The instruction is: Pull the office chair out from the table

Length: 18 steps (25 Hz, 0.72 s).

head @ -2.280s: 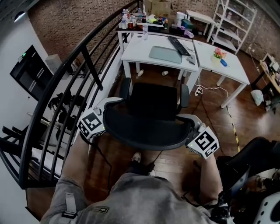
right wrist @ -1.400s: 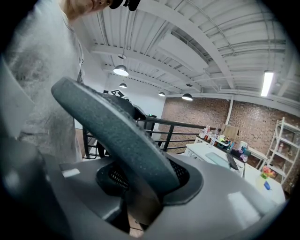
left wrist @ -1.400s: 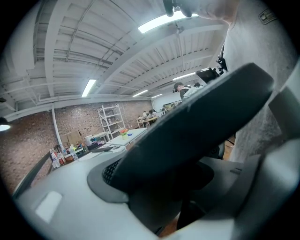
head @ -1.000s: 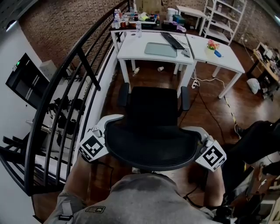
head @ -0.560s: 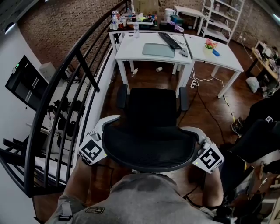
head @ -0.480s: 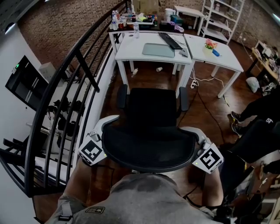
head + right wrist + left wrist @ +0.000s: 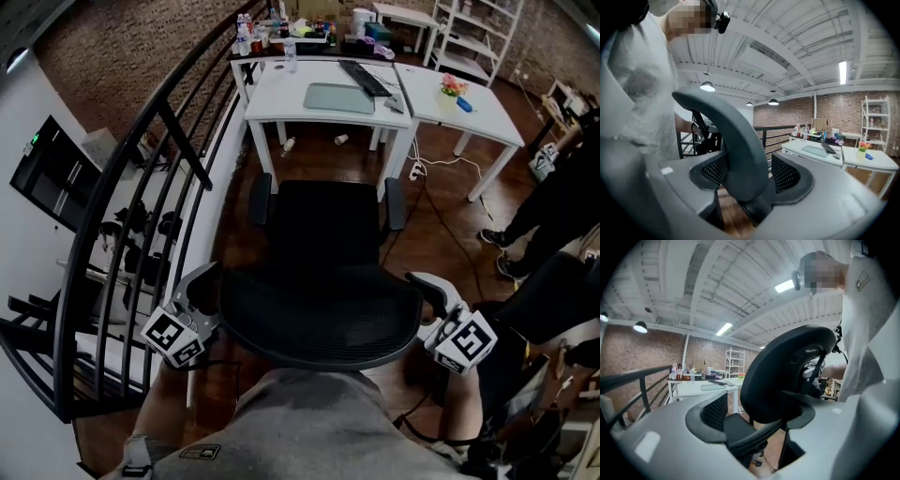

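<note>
Seeing the office chair point(image 7: 323, 230) out from under the white table point(image 7: 281, 94), a strip of wood floor point(image 7: 441, 216) between the two, backrest point(image 7: 319, 319) turned toward the person. Got the left gripper point(image 7: 208, 292) spread wide at the backrest's left edge, jaws just eased in a touch but pressing on nothing, rim sitting loose between them. Same deal with the right gripper point(image 7: 427, 292) at the right edge: jaws just swung open, rim in the gap, pads off it.
</note>
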Each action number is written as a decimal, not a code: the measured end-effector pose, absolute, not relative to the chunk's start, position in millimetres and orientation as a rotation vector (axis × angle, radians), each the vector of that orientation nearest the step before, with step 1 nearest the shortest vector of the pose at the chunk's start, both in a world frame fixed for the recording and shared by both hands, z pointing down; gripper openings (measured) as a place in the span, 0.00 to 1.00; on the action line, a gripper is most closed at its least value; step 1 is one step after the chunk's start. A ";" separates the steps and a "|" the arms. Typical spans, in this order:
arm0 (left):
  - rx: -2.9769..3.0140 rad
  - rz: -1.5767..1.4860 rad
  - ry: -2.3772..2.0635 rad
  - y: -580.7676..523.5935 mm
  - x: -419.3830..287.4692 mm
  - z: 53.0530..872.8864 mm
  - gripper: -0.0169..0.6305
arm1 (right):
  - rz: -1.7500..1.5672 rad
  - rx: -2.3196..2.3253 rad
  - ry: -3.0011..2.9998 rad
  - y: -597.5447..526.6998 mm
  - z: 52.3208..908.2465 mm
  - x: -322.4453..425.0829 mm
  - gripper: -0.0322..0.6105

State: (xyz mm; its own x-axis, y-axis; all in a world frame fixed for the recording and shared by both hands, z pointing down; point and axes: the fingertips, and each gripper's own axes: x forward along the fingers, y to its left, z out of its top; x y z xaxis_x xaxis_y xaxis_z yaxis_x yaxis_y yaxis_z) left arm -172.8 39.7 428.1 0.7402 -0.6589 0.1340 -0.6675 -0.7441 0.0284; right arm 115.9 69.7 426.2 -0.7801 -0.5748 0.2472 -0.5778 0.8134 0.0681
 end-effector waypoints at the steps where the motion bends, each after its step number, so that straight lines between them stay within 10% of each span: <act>1: 2.832 0.170 -1.083 44.9 -175.7 435.0 0.48 | 0.046 0.898 -2.743 72.5 429.3 119.2 0.50; 7: 2.769 0.200 -1.010 69.0 -179.0 463.8 0.02 | 0.146 0.928 -2.733 83.8 437.2 130.9 0.43; 14: 2.797 0.345 -0.787 95.9 -154.8 485.5 0.02 | 0.272 0.965 -2.727 93.0 438.8 159.1 0.35; 18: 2.795 0.403 -0.700 97.3 -139.3 500.3 0.02 | 0.328 0.935 -2.745 98.6 446.1 161.9 0.07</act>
